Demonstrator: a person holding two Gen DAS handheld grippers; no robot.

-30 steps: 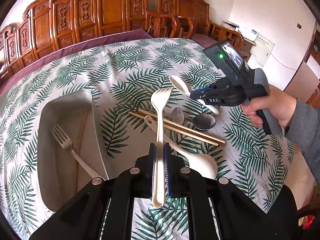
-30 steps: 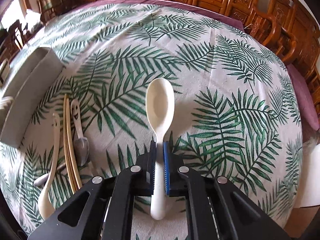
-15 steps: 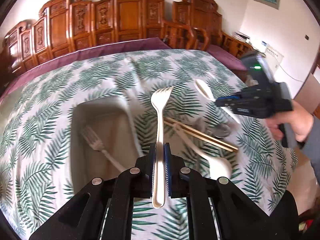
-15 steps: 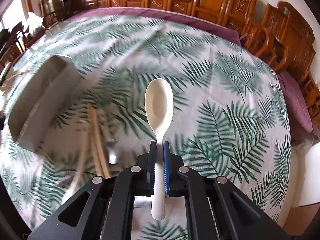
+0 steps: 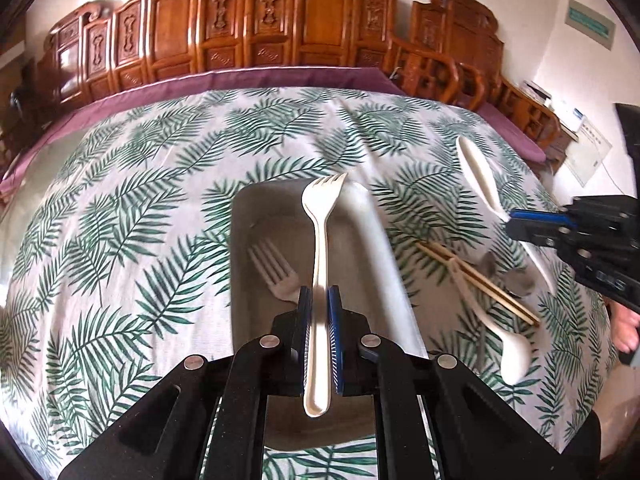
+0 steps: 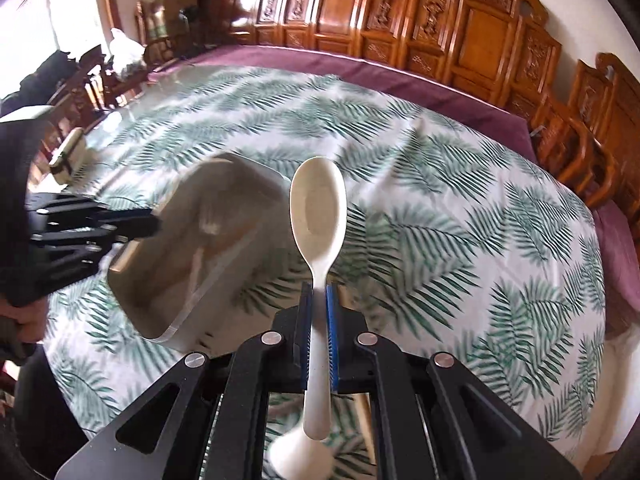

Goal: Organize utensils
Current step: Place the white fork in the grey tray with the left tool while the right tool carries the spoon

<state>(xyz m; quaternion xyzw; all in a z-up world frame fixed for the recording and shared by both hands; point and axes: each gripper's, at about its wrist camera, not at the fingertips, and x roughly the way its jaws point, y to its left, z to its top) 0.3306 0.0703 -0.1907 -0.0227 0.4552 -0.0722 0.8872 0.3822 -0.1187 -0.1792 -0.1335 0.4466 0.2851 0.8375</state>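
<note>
Left gripper (image 5: 319, 312) is clamped on a cream fork (image 5: 320, 248) right over the tray (image 5: 372, 216), right gripper (image 6: 319, 308) pinching a cream spoon (image 6: 318, 216). Looks like drop-off time; the fork just needs lowering and letting go.

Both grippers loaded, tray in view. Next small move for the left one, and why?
Probably lower the left gripper a little and open it. It is shut on the cream plastic fork, whose tines sit over the grey rectangular tray, where a clear plastic fork already lies. The right gripper, shut on the cream plastic spoon, is beside the tray, so it would likely follow.
</note>
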